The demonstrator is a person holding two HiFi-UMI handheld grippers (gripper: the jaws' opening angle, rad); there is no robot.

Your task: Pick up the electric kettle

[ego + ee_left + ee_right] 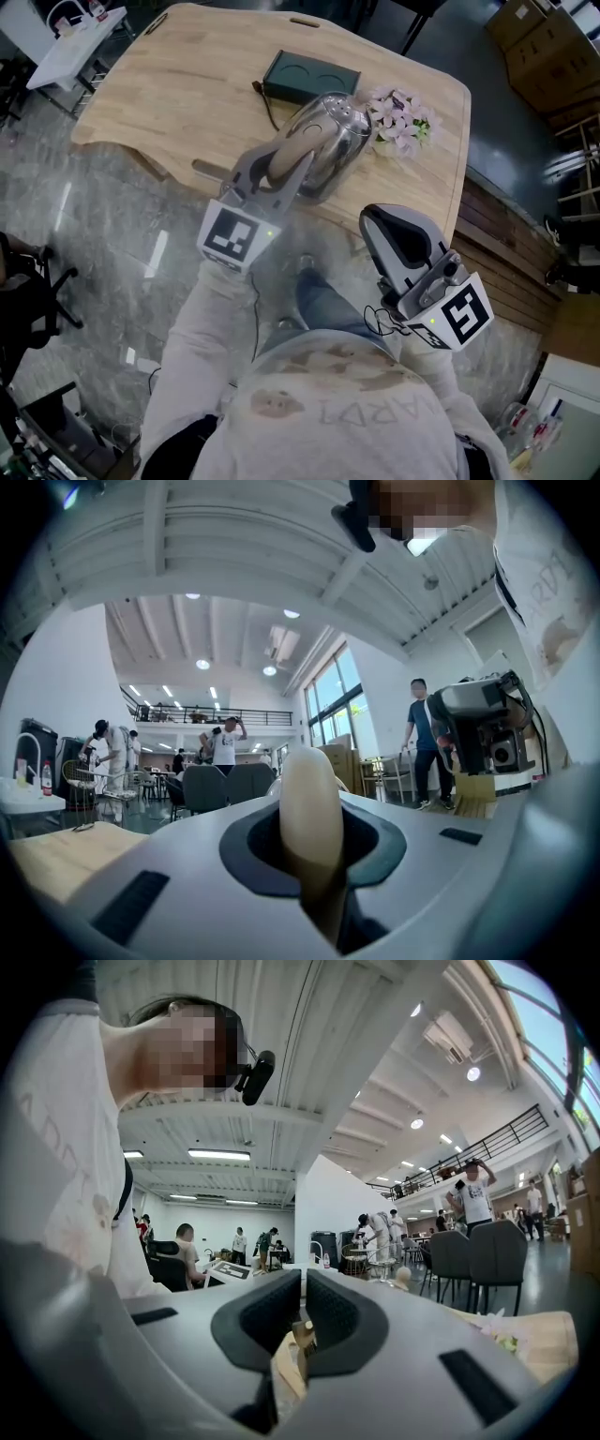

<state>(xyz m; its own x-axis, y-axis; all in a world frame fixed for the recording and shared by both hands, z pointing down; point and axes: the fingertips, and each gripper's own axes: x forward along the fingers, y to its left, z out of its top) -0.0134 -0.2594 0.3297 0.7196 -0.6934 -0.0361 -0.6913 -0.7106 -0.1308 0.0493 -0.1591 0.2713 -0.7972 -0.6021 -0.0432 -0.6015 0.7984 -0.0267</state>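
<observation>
Electric kettle [336,136] is being grasped by its beige handle [312,817] in left tongs [286,159], at bench [178,84] near edge, flowers [401,120] at its 3 o'clock. Right tongs [398,234] are being held clenched, empty.

From my end: the kettle [339,131] is shiny silver with a cream handle [310,803]. The table [178,89] under it is pale wood grain. Behind the kettle is a dark green case [309,78], and right of it pink-white flowers [401,119]. The left gripper [312,799] and right gripper [303,1321] are light grey with black pads [267,1321] and black-and-white square markers [232,234].
</observation>
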